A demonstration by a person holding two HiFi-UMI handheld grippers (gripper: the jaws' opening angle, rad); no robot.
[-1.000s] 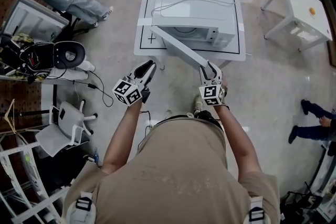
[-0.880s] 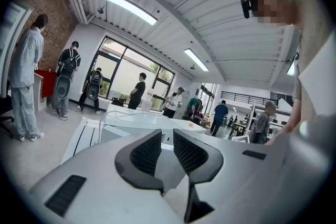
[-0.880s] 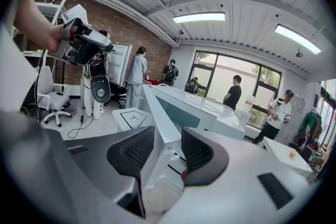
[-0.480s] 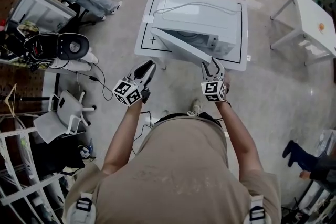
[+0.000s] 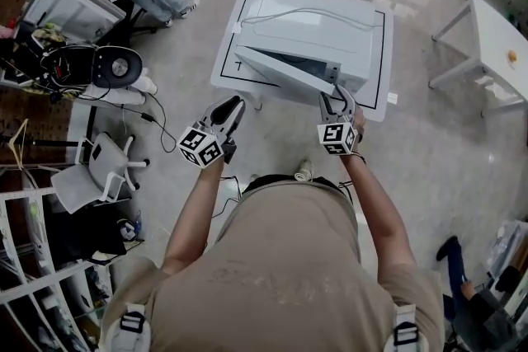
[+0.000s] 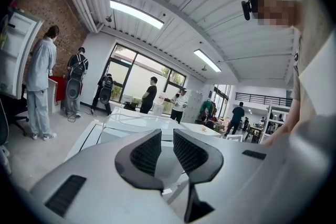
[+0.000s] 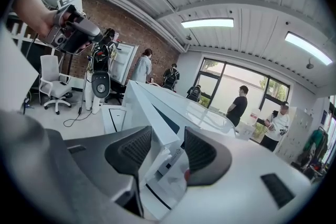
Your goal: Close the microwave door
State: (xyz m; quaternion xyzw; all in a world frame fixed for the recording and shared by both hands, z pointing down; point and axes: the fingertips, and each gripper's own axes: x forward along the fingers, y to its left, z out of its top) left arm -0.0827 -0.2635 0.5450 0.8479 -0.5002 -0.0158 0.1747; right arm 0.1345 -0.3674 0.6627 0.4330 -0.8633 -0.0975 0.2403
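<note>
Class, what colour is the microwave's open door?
The microwave door is plain white. It shows best in the head view.

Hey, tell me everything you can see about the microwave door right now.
The microwave door is a flat white panel, plastic-looking, with a dark window area showing in the right gripper view. It hinges at the microwave's front corner on the head view's left and stands partly open, angled out over the white table. Its free edge sits between the open right tongs. I cannot tell whether a pad touches it.
</note>
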